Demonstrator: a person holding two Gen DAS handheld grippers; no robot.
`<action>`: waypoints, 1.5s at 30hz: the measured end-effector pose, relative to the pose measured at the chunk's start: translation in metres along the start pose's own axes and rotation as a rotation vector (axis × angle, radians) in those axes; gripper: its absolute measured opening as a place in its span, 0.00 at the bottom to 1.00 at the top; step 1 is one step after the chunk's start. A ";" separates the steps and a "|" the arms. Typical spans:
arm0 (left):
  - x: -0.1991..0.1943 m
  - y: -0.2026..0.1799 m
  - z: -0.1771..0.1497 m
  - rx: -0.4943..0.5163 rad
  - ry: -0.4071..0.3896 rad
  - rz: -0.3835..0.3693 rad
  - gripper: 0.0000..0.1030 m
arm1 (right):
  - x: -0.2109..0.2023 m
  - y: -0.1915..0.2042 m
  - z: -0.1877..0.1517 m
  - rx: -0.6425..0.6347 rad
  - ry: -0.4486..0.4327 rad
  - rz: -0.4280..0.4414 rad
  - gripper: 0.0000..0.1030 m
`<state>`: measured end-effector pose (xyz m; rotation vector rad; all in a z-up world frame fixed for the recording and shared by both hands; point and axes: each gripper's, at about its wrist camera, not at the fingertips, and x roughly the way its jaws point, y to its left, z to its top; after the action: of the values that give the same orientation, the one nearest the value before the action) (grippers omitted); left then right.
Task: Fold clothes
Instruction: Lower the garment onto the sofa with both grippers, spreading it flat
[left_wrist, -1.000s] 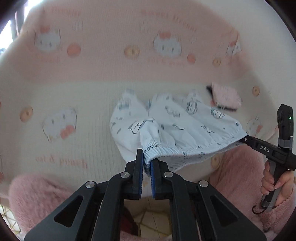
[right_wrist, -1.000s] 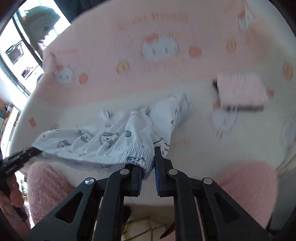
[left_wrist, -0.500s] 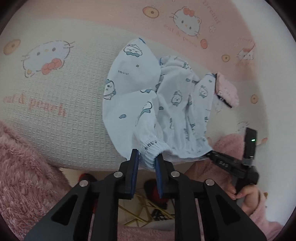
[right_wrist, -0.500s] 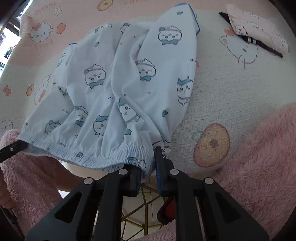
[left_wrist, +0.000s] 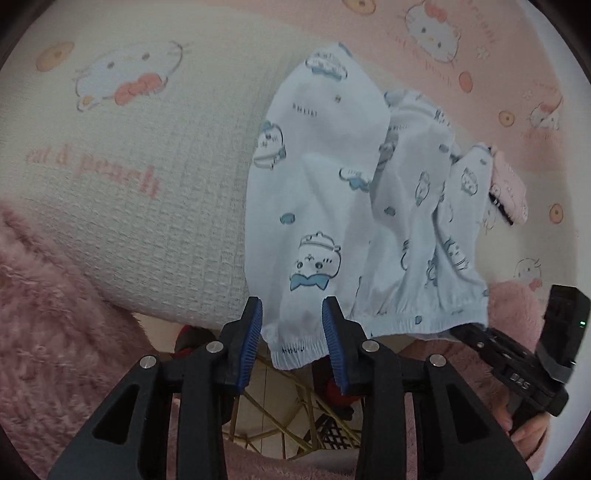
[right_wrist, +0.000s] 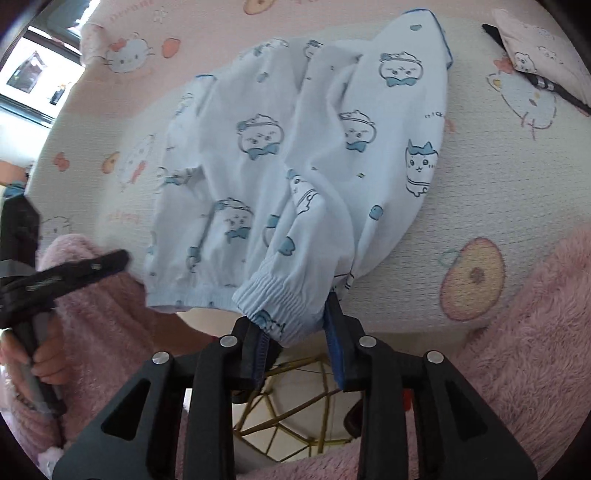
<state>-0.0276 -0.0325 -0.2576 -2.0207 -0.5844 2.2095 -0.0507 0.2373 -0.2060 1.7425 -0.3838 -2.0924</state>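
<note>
Light-blue shorts (left_wrist: 332, 206) with a cartoon print lie spread on the cat-print table cover (left_wrist: 147, 221), legs pointing away. Their elastic waistband (left_wrist: 295, 350) hangs over the near edge. My left gripper (left_wrist: 293, 332) is open, its blue pads apart on either side of the waistband's left corner. In the right wrist view the same shorts (right_wrist: 295, 155) fill the middle. My right gripper (right_wrist: 295, 347) is open around the right waistband corner (right_wrist: 284, 306). Each gripper shows in the other's view, the right gripper (left_wrist: 465, 334) and the left gripper (right_wrist: 122, 256).
A folded pink cloth (right_wrist: 539, 51) rests on a black pen (right_wrist: 546, 85) at the far right of the table cover (right_wrist: 498, 184). Fluffy pink sleeves (left_wrist: 55, 314) flank both grippers. A gold wire frame (right_wrist: 295, 406) shows below the table edge.
Both grippers have opened and let go of the waistband. The shorts, held up a second ago, now lie flat on the cover, pulled toward the near edge.
</note>
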 end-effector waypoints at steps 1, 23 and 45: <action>0.008 -0.001 -0.002 0.001 0.009 0.025 0.34 | -0.005 0.002 -0.001 -0.013 -0.016 0.050 0.30; 0.019 0.017 -0.031 -0.083 -0.016 0.172 0.35 | -0.056 -0.053 -0.010 0.283 -0.255 0.291 0.39; 0.029 0.017 -0.084 -0.122 0.086 0.006 0.35 | 0.053 -0.045 -0.018 0.252 0.166 -0.191 0.45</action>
<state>0.0539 -0.0204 -0.2951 -2.1662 -0.7200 2.1260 -0.0464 0.2535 -0.2761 2.1591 -0.4654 -2.0788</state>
